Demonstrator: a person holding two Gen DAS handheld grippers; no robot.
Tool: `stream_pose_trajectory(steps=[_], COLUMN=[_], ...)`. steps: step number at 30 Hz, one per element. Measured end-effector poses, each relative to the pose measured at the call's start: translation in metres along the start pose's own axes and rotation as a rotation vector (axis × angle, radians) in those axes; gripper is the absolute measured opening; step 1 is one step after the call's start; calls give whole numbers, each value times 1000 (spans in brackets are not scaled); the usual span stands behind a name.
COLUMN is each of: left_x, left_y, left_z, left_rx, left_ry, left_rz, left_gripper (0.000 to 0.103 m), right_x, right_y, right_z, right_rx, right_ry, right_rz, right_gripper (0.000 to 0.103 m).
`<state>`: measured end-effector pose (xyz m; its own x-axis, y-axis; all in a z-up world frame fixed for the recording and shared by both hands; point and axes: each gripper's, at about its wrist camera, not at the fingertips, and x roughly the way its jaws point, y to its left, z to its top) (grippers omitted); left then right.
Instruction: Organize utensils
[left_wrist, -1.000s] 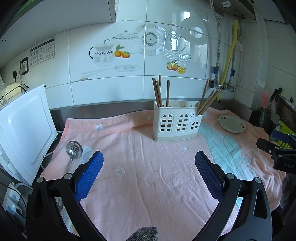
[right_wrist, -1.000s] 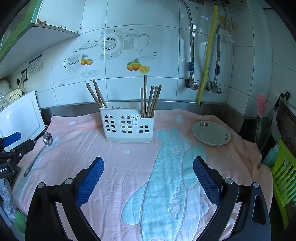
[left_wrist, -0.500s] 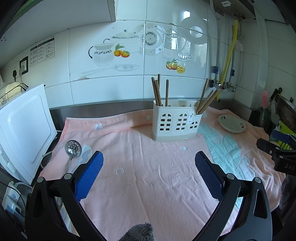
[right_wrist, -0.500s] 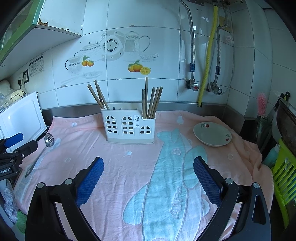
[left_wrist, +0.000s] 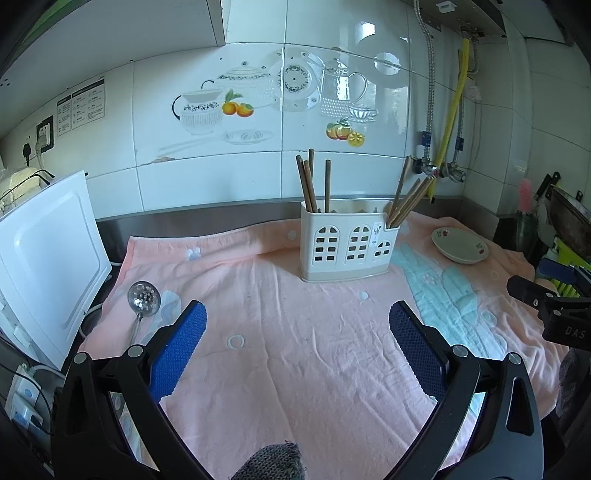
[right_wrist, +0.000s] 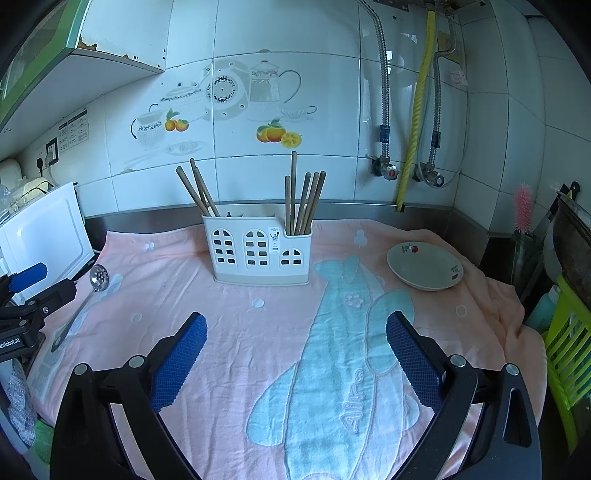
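Left gripper (left_wrist: 297, 325) hangs over the towel (left_wrist: 280, 343) with its jaws spread wide, nothing between the blue, dimpled pads (left_wrist: 177, 350), and the right gripper (right_wrist: 295, 334) matches it, wide apart and empty above the towel's pale blue fish-shaped patch (right_wrist: 332, 362). Each camera catches the other tool at its edge: the left view shows the right gripper's black arm at far right, the right view shows the left one at far left. Only the left view picks up a bit of grey knit fabric (left_wrist: 271, 463) at the bottom edge. The spoon (left_wrist: 142, 301), a shiny metal one with a round perforated bowl and thin handle, lies flat on the towel's left side, near the left gripper's left pad; the right view shows its full handle running toward the towel's edge. Farther back stands the holder (left_wrist: 349, 245), a cream plastic caddy with arched window cut-outs, chopsticks (left_wrist: 308, 181) leaning in its left and right compartments. Right of it sits a shallow ceramic dish (right_wrist: 424, 266) with small red fruit prints. Glossy white tiles (right_wrist: 280, 74) with teapot decals back it all, and a white appliance (left_wrist: 44, 254) stands at the left.
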<state>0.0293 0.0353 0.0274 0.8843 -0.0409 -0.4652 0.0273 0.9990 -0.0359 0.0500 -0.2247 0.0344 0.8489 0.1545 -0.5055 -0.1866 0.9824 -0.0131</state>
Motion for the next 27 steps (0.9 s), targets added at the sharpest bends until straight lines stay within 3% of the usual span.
stream_pose_trajectory(steps=[27], left_x=[-1], left_y=[-7], left_z=[-2], left_rx=[16], left_ry=[3], left_rz=[1], left_gripper=[98], right_x=[-2], right_y=[-1], right_z=[-1], right_rx=[6], right_ry=[-1], right_rz=[4], right_gripper=[94])
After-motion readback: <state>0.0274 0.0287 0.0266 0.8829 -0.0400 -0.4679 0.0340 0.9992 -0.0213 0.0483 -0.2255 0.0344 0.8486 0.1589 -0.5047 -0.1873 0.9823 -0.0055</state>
